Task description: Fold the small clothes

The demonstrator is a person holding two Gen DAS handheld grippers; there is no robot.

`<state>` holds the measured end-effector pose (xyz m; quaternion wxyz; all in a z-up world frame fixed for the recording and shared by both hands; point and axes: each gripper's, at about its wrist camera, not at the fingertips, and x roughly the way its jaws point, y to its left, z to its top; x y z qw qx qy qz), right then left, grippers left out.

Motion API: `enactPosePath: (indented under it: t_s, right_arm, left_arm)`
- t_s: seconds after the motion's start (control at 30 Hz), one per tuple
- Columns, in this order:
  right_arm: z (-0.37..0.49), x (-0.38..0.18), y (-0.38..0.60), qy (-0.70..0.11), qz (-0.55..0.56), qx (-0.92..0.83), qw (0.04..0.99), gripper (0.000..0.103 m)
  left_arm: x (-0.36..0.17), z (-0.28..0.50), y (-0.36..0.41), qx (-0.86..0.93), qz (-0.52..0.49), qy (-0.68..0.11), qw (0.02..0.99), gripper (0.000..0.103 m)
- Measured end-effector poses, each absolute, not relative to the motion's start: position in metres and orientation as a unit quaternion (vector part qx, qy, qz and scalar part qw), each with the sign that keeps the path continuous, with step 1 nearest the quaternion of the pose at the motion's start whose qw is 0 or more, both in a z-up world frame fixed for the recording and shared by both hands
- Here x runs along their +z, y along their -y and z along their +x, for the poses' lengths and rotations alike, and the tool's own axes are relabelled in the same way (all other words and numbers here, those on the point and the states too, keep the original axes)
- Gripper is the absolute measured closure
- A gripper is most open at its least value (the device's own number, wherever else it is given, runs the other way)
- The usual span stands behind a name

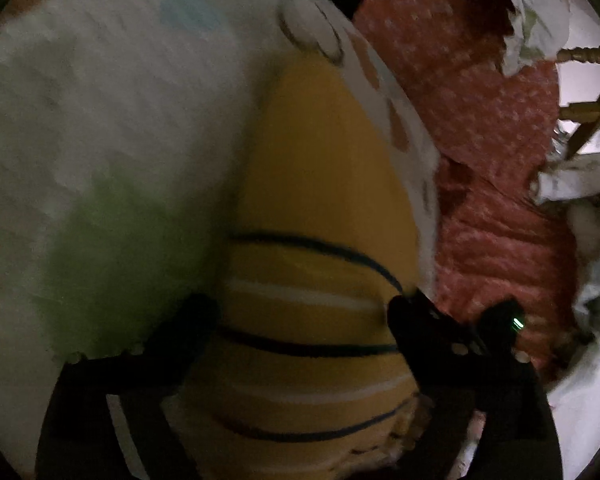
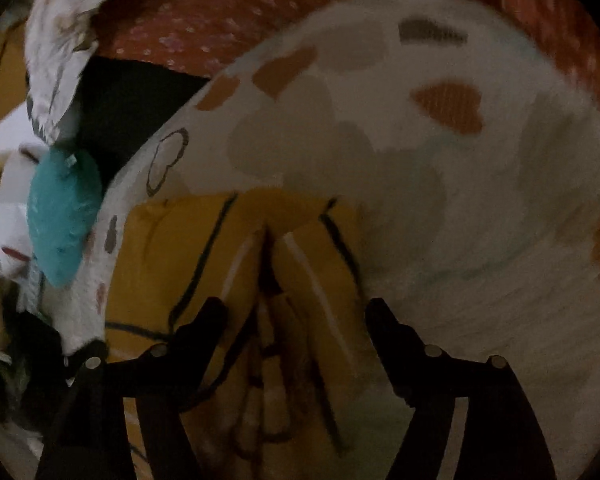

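A small yellow garment point(image 1: 320, 184) with thin dark and white stripes lies on a white cloth point(image 1: 112, 92) printed with coloured shapes. My left gripper point(image 1: 304, 312) hangs just above its striped part, jaws wide apart, pads off the fabric. In the right wrist view the same yellow garment point(image 2: 204, 248) lies bunched, a deep crease running down its middle. My right gripper point(image 2: 296, 316) stands open over that crease, one finger on each side, nothing pinched between them.
A red quilt with white dots point(image 1: 480, 120) lies beyond the white cloth point(image 2: 440, 160). A teal piece of fabric point(image 2: 64, 216), a black item point(image 2: 128, 108) and crumpled floral fabric point(image 2: 64, 20) lie at the left. Wooden chair legs point(image 1: 592, 100) stand at the far right.
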<state>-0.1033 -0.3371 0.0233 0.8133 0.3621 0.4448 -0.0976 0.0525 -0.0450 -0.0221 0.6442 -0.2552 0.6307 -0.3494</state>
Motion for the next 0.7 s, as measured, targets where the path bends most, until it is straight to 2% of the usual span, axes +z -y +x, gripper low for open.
enactPosePath:
  t_s: [0.07,0.1,0.13,0.17,0.27,0.33,0.53,0.57,0.7]
  right_arm:
    - [-0.097,0.011,0.331,-0.447,0.386,-0.080,0.803,0.020]
    - [-0.096,0.012,0.326,-0.445,0.373,-0.090,0.809,0.023]
    - [-0.095,0.014,0.322,-0.446,0.364,-0.091,0.812,0.032]
    - [-0.092,0.019,0.318,-0.439,0.376,-0.069,0.813,0.061]
    - [-0.085,0.033,0.306,-0.424,0.376,-0.056,0.822,0.064]
    - [-0.078,0.049,0.292,-0.407,0.364,-0.044,0.836,0.065]
    - [-0.061,0.074,0.279,-0.352,0.374,-0.009,0.858,0.066]
    - [-0.058,0.071,0.277,-0.354,0.371,-0.014,0.858,0.065]
    - [-0.046,0.047,0.268,-0.426,0.282,-0.106,0.853,0.060]
  left_arm:
    - [-0.018,0.046,0.055,-0.351,-0.225,-0.632,0.653,0.011]
    - [-0.012,0.042,0.061,-0.346,-0.193,-0.631,0.667,0.015]
    - [-0.008,0.040,0.063,-0.342,-0.182,-0.631,0.673,0.030]
    - [-0.005,0.039,0.063,-0.341,-0.180,-0.629,0.675,0.040]
    - [0.013,0.039,0.055,-0.342,-0.190,-0.614,0.686,0.051]
    - [0.027,0.042,0.049,-0.340,-0.193,-0.597,0.701,0.052]
    - [0.072,0.060,0.031,-0.322,-0.165,-0.540,0.760,0.049]
    - [0.072,0.063,0.032,-0.314,-0.150,-0.542,0.765,0.042]
    - [0.046,0.065,0.045,-0.238,-0.039,-0.580,0.778,0.040]
